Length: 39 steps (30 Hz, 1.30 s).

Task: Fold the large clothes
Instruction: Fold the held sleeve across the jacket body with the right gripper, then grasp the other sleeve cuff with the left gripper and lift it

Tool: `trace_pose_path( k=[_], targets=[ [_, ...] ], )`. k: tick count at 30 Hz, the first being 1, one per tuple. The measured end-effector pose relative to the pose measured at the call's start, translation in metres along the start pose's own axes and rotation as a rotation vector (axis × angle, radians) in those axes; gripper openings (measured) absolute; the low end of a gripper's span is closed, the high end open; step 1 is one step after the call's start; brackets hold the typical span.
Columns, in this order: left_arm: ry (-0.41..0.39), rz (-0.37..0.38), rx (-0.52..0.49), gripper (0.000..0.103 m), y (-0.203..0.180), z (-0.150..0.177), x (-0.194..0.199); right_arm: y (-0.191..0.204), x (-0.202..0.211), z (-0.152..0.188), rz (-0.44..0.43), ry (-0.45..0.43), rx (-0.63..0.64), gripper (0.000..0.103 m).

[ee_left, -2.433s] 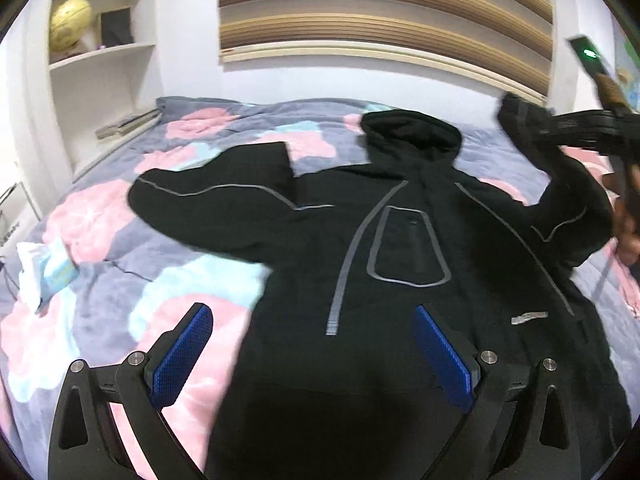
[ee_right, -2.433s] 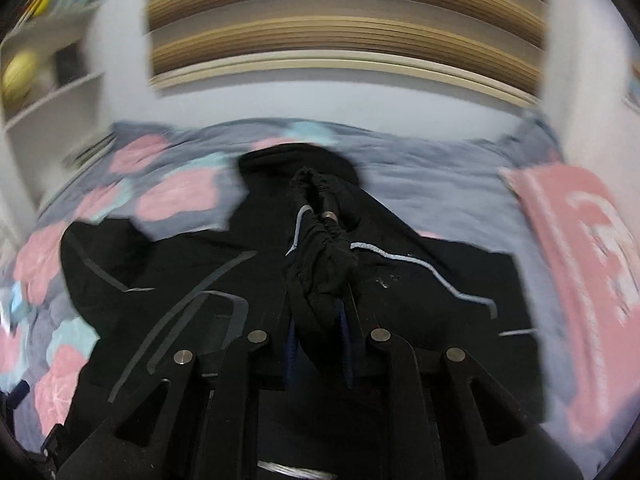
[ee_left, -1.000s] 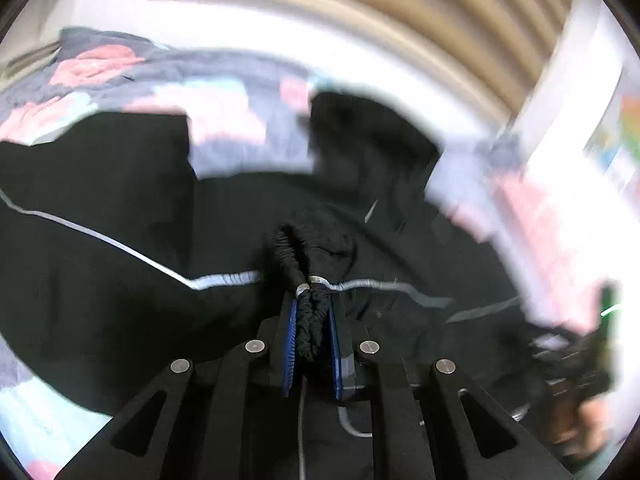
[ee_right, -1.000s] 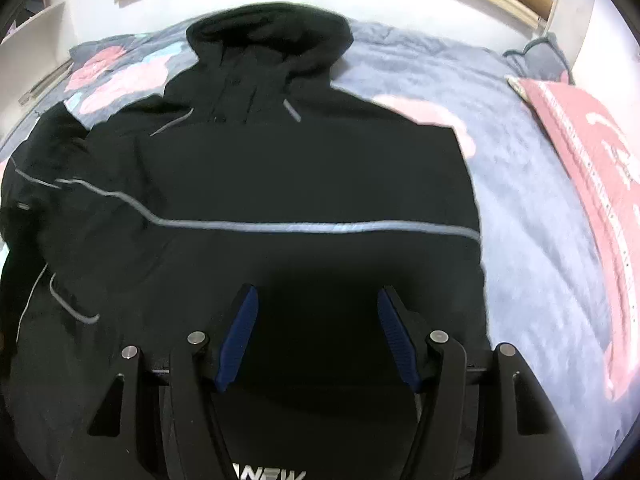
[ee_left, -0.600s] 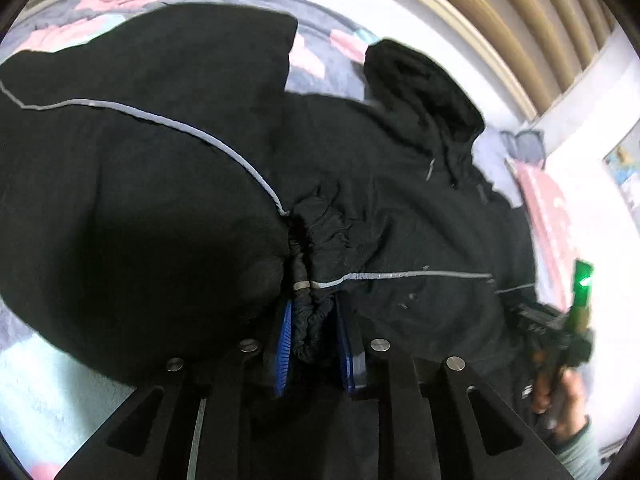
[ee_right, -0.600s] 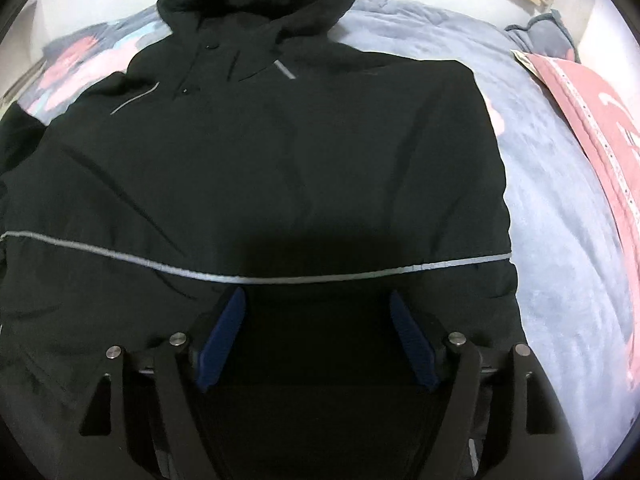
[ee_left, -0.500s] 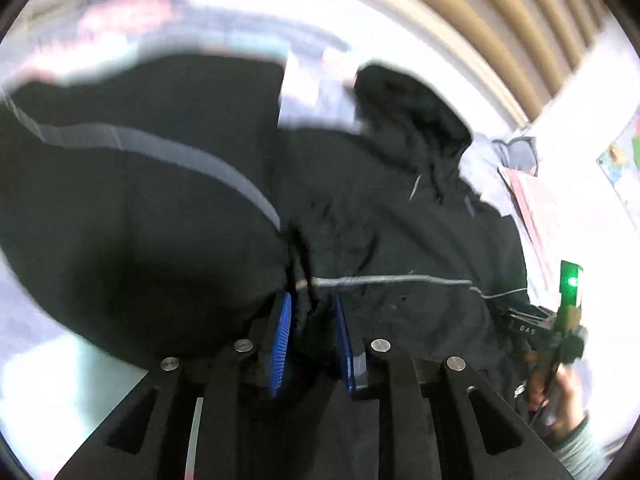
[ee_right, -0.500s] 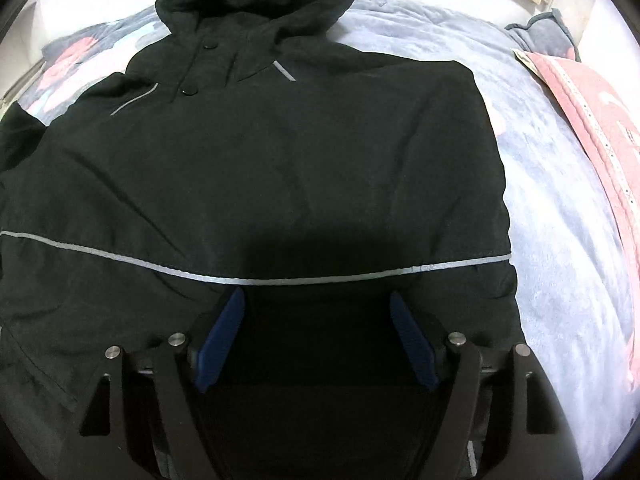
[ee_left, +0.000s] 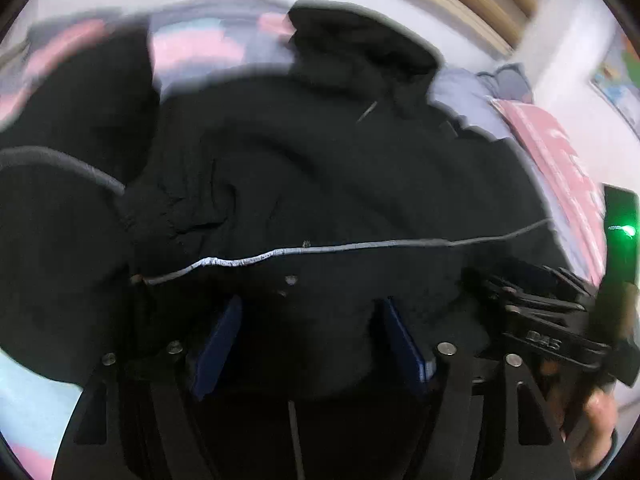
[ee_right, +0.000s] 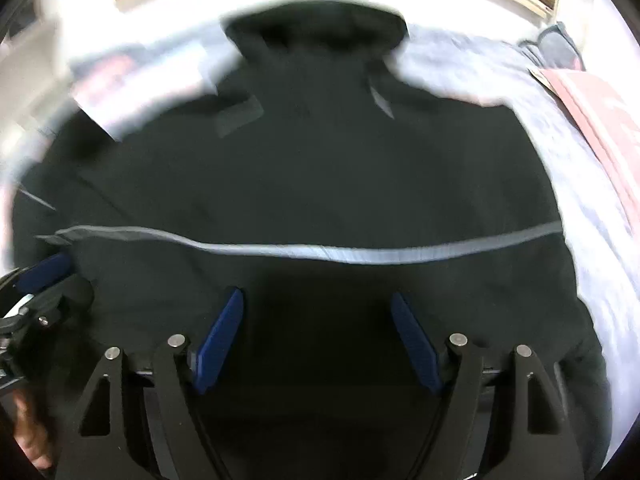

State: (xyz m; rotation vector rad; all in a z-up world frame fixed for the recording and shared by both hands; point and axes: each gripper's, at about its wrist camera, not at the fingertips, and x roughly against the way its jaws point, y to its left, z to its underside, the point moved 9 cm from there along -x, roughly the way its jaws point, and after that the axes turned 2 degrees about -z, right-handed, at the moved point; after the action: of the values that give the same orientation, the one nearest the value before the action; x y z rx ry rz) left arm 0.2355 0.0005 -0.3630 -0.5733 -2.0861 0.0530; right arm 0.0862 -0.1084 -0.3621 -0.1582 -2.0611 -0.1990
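A black hooded jacket (ee_left: 340, 168) lies spread on the bed, hood at the far end, both sleeves folded across its body. A grey reflective stripe (ee_right: 320, 252) runs across the folded sleeves. My left gripper (ee_left: 311, 304) hovers low over the jacket with its jaws opening; nothing is pinched between the blue pads. The gathered sleeve cuff (ee_left: 152, 220) lies loose just left of it. My right gripper (ee_right: 316, 296) is over the jacket's lower right part, jaws opening, only flat cloth beneath them. Each gripper shows in the other's view: the right gripper (ee_left: 540, 320) and the left gripper (ee_right: 44, 272).
The bedspread (ee_right: 480, 68) is grey with pink and pale-blue blotches. A pink pillow (ee_right: 600, 120) lies at the right edge of the bed. A white wall with wooden slats stands behind the bed. A person's hand (ee_left: 592, 420) holds the right gripper's handle.
My left gripper has let go of the sleeve cuff and its jaws have spread wide; the cuff now rests on the jacket. My right gripper has opened wider and come closer to the cloth.
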Motion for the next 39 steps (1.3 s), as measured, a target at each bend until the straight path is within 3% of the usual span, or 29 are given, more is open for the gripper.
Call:
trace_pose_path(
  k=[3, 6, 9, 11, 12, 14, 15, 18, 20, 22, 24, 27, 31, 39],
  targets=[
    [-0.018, -0.034, -0.038, 0.073, -0.004, 0.0, 0.0, 0.001, -0.003, -0.001, 0.009, -0.049, 0.001, 0.086],
    [-0.038, -0.019, -0.035, 0.073, -0.007, -0.001, 0.011, 0.004, -0.002, -0.002, 0.012, -0.05, 0.014, 0.088],
    [-0.095, 0.044, -0.025, 0.073, -0.009, 0.0, 0.056, -0.001, 0.012, 0.004, 0.0, -0.004, -0.015, 0.087],
    [-0.201, 0.063, -0.042, 0.073, -0.002, -0.008, 0.105, -0.012, 0.035, 0.011, 0.069, 0.026, -0.046, 0.087],
    [-0.233, 0.061, -0.043, 0.074, 0.005, -0.011, 0.126, -0.012, 0.055, 0.015, 0.053, 0.015, -0.063, 0.088],
    [-0.323, 0.051, -0.022, 0.074, 0.034, -0.018, 0.169, -0.011, 0.084, 0.015, 0.006, -0.065, -0.075, 0.091],
    [-0.368, 0.021, 0.007, 0.074, 0.056, -0.024, 0.186, -0.017, 0.094, 0.015, 0.035, -0.116, -0.07, 0.096],
    [-0.429, -0.151, 0.147, 0.074, 0.152, -0.035, 0.218, -0.032, 0.09, 0.02, 0.118, -0.205, -0.056, 0.1],
    [-0.402, -0.234, 0.244, 0.074, 0.205, -0.037, 0.218, -0.043, 0.054, 0.038, 0.122, -0.163, -0.087, 0.1],
    [-0.378, -0.278, 0.375, 0.074, 0.266, -0.035, 0.218, -0.051, 0.039, 0.048, 0.051, -0.15, -0.157, 0.1],
    [-0.382, -0.257, 0.504, 0.074, 0.31, -0.032, 0.212, -0.055, 0.045, 0.045, 0.035, -0.188, -0.185, 0.101],
    [-0.422, -0.165, 0.668, 0.074, 0.355, -0.033, 0.199, -0.052, 0.044, 0.045, 0.038, -0.198, -0.177, 0.102],
    [-0.502, -0.171, 0.704, 0.074, 0.371, -0.045, 0.17, -0.05, 0.047, 0.046, 0.046, -0.216, -0.173, 0.102],
    [-0.397, -0.187, 0.746, 0.074, 0.402, -0.062, 0.106, -0.054, 0.043, 0.043, 0.059, -0.238, -0.168, 0.102]
  ],
)
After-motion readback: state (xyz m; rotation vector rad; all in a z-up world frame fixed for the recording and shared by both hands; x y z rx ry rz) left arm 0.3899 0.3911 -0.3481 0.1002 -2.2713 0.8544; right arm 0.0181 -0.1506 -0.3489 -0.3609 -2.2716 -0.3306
